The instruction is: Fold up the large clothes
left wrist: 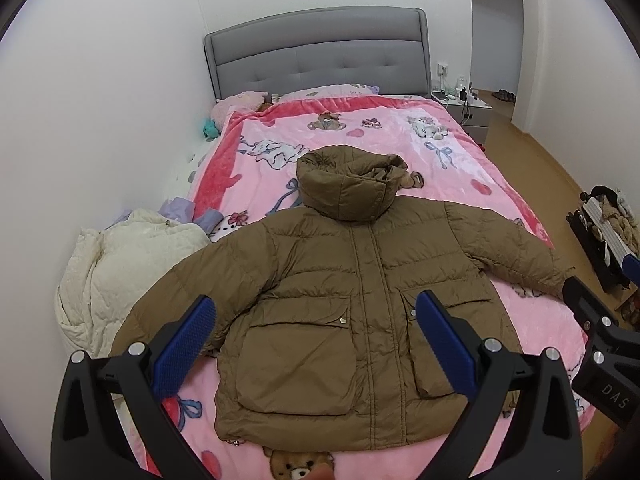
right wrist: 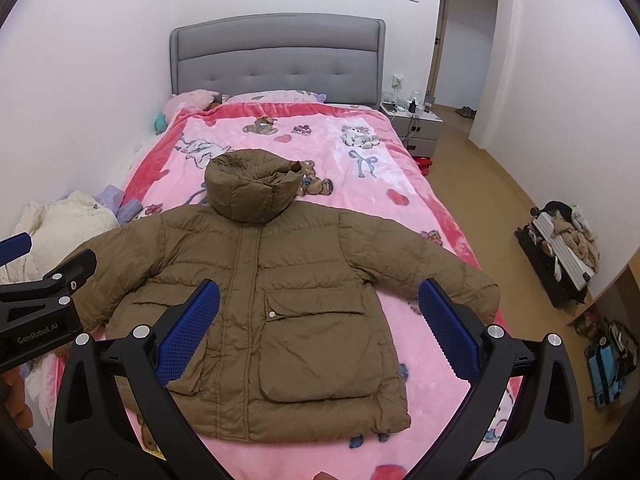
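Observation:
A brown hooded puffer jacket [left wrist: 340, 292] [right wrist: 280, 280] lies flat and front-up on the pink blanket [left wrist: 360, 132] [right wrist: 400, 184], sleeves spread to both sides, hood toward the headboard. My left gripper [left wrist: 316, 308] hovers open above the jacket's lower half, holding nothing. My right gripper [right wrist: 320, 296] hangs open over the jacket's right pocket and hem, also empty. In the left wrist view the right gripper's black body [left wrist: 600, 332] shows at the right edge; in the right wrist view the left gripper's body [right wrist: 44, 300] shows at the left.
A cream quilted garment [left wrist: 120, 272] [right wrist: 64, 220] is heaped at the bed's left side by the wall. Grey headboard [left wrist: 320, 52], pillows and soft toys sit at the far end. A nightstand [right wrist: 416, 124] and a shoe rack [right wrist: 564, 252] stand on the floor to the right.

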